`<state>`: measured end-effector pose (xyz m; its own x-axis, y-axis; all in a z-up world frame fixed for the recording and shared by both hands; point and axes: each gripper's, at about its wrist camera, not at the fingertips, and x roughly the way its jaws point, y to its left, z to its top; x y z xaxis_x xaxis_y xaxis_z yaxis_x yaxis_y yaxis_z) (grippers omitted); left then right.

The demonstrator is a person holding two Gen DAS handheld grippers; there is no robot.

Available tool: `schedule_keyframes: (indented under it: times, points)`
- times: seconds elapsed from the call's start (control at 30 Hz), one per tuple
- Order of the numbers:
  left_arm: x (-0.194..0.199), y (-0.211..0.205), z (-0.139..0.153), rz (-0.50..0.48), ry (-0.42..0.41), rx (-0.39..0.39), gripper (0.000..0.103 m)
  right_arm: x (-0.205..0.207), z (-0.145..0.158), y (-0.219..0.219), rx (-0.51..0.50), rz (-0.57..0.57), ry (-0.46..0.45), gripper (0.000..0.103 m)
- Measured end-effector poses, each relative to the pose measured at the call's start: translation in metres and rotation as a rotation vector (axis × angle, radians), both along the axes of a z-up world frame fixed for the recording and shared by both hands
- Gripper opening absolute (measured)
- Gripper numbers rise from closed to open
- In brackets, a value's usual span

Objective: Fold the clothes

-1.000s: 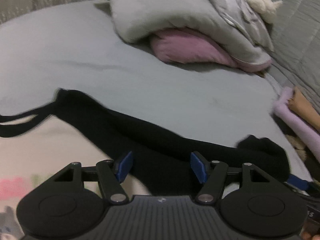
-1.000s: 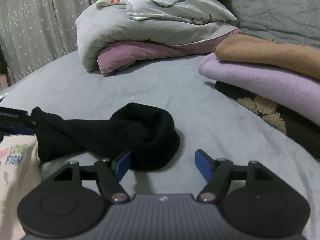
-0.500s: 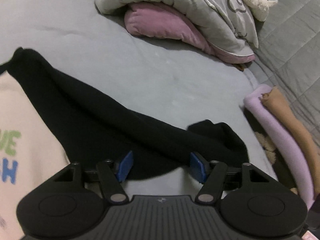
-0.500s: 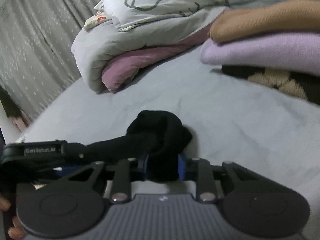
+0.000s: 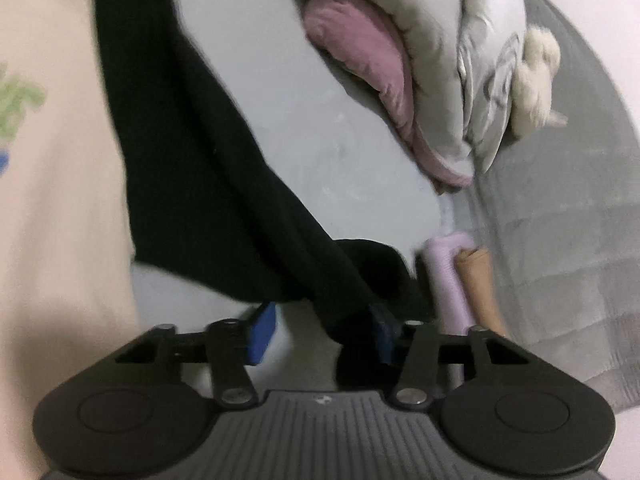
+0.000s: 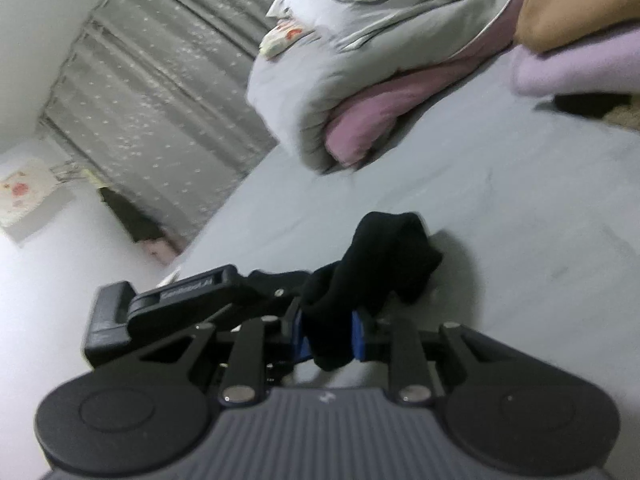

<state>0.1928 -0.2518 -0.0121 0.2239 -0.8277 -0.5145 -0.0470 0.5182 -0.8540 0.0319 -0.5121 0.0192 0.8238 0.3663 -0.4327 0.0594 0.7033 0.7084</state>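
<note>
A long black garment [image 5: 200, 168] stretches across the grey bed, beside a cream printed shirt [image 5: 52, 200] at the left. My left gripper [image 5: 320, 334] is open, its blue pads either side of a hanging fold of the black cloth. My right gripper [image 6: 328, 338] is shut on the bunched end of the black garment [image 6: 384, 256] and holds it just above the bed. The left gripper's body [image 6: 176, 300] shows close at its left in the right wrist view.
A folded grey and pink duvet [image 5: 384, 80] with a patterned pillow [image 6: 384, 4] lies at the far side. A stack of folded lilac [image 5: 448, 280] and tan [image 6: 576, 12] clothes sits at the right. A grey curtain [image 6: 160, 92] hangs beyond the bed.
My right gripper has closed on the bunched end of the black garment and lifted it. My left gripper has swung round along the garment and come close beside the right one, still open.
</note>
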Motion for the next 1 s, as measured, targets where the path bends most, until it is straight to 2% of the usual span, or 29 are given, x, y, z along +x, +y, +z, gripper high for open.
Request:
schedule_keyframes:
  times: [0.03,0.13,0.17,0.33,0.43,0.5,0.57,0.6,0.67,0.7,0.73,0.87,1.0]
  points:
    - [-0.001,0.003,-0.002,0.015,0.021,-0.036,0.019,0.000,0.001,0.001,-0.006,0.009,0.001,0.021]
    - [-0.005,0.007,0.000,0.049,0.017,-0.071,0.003,0.001,0.004,0.006,-0.018,0.042,-0.008,0.021]
    - [-0.006,0.009,0.004,0.066,-0.001,-0.067,0.001,0.002,0.005,0.009,-0.025,0.052,-0.012,0.021]
    - [-0.017,0.018,0.034,0.131,-0.165,0.000,0.000,-0.003,0.011,0.013,-0.042,0.069,-0.024,0.028]
    - [-0.020,0.023,0.047,0.139,-0.217,0.074,0.000,-0.006,0.013,0.002,-0.039,0.030,-0.020,0.035]
    - [-0.019,0.023,0.046,0.113,-0.216,0.094,0.000,-0.008,0.013,-0.006,-0.024,-0.005,-0.008,0.037]
    - [-0.016,0.022,0.039,0.077,-0.176,0.070,0.000,-0.009,0.010,-0.010,-0.014,-0.024,0.011,0.035]
    - [-0.013,0.019,0.031,0.052,-0.135,0.050,0.000,-0.009,0.009,-0.012,-0.009,-0.032,0.020,0.029]
    - [-0.013,0.016,0.023,0.029,-0.090,0.041,0.017,-0.009,0.008,-0.012,-0.002,-0.038,0.022,0.025]
    - [-0.015,0.012,0.019,0.023,-0.081,0.043,0.034,-0.009,0.008,-0.013,0.002,-0.041,0.023,0.024]
    - [-0.017,0.010,0.017,0.024,-0.080,0.038,0.042,-0.009,0.007,-0.013,0.005,-0.044,0.024,0.023]
    - [-0.020,0.000,0.013,0.023,-0.070,-0.014,0.046,-0.009,0.006,-0.013,0.019,-0.056,0.029,0.023]
    - [-0.023,-0.013,0.010,0.040,-0.072,0.019,0.044,-0.009,0.004,-0.013,0.033,-0.068,0.033,0.023]
